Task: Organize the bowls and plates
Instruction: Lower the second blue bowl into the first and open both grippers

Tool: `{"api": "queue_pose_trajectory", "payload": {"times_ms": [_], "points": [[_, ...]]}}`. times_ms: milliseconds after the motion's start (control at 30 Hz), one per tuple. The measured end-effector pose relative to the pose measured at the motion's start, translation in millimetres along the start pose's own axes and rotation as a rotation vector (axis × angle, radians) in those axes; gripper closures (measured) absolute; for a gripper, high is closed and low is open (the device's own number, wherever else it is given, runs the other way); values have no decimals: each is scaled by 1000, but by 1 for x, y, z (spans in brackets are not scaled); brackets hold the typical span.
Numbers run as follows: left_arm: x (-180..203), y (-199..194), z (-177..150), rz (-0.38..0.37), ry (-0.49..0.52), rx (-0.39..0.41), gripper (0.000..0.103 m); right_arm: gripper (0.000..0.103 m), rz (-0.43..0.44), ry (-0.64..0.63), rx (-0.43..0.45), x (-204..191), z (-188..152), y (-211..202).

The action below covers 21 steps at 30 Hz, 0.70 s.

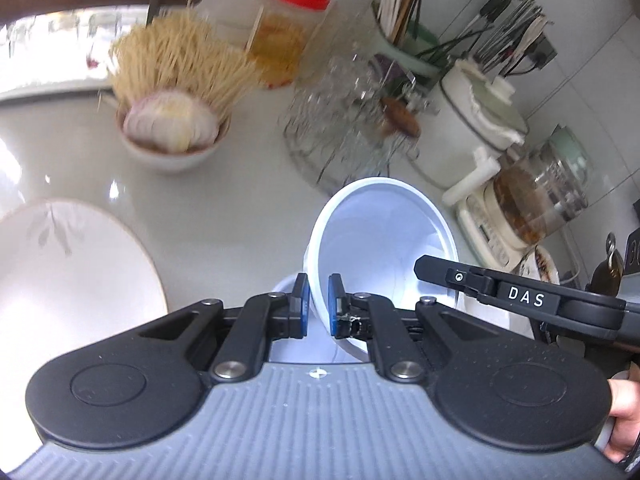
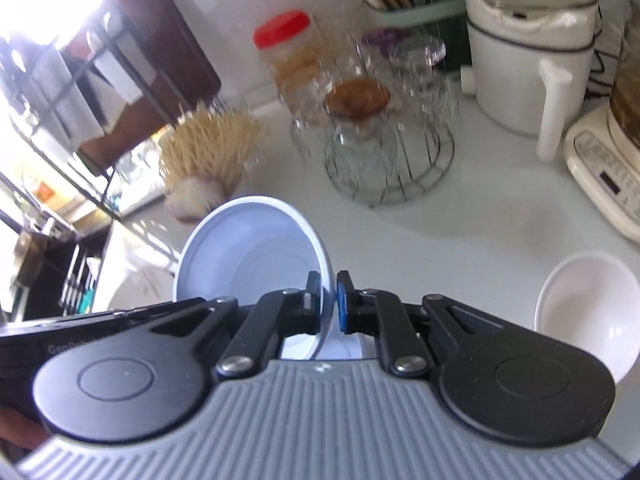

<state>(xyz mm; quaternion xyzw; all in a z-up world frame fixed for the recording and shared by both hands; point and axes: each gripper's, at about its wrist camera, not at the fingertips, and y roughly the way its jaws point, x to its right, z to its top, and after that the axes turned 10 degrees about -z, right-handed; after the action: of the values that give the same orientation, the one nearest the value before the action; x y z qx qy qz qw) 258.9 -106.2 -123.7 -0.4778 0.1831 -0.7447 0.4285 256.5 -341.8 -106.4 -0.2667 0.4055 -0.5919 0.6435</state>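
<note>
1. Left wrist view shows the left gripper [image 1: 317, 305] with its fingers clenched on the rim of a pale blue bowl [image 1: 380, 236], which is tipped on its side above the counter [image 1: 240, 200].
2. Right wrist view shows the right gripper [image 2: 329, 305] clamped on a rim of what looks like the same blue bowl [image 2: 248, 256]; its black arm shows at the right edge of the left view, so both grippers appear to share one bowl.
3. A large white plate [image 1: 68, 264] lies on the counter to the left, and a small white bowl [image 2: 584, 312] sits to the right, both apart from the held bowl.
4. Likely risk: each grip pinches only a thin, smooth rim, so the bowl could pivot or slip if one side lets go early or the two hands pull unevenly.
5. Further risk: the wire rack of glasses [image 1: 344, 120] and the bowl of garlic and toothpicks [image 1: 172, 128] stand just beyond; a wide swing could knock them.
6. Motion blur suggests quick movement, which would make any set-down harder to control.
</note>
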Motion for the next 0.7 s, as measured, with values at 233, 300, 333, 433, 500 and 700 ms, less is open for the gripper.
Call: {"api": "queue_pose_trajectory", "payload": {"times_ms": [233,300,333,433,500,700], "points": [[-12,13,-19,26,-23,-64,92,91,-27,10,-76,-1,-24,15],[-13,15,-22,34,-24,-68,92,91,-29,8,-79,-1,-28,17],[-13,17,-22,35,-27,-73,92,91,-31,4,-82,-1,-29,18],[-15,20,-26,39,-33,-81,92,91,-33,12,-97,1,-32,22],[-16,20,-26,40,-38,-80,92,91,-28,20,-101,3,-33,24],[-11,22,-24,62,-20,-86,87,90,8,69,-141,10,-33,31]]}}
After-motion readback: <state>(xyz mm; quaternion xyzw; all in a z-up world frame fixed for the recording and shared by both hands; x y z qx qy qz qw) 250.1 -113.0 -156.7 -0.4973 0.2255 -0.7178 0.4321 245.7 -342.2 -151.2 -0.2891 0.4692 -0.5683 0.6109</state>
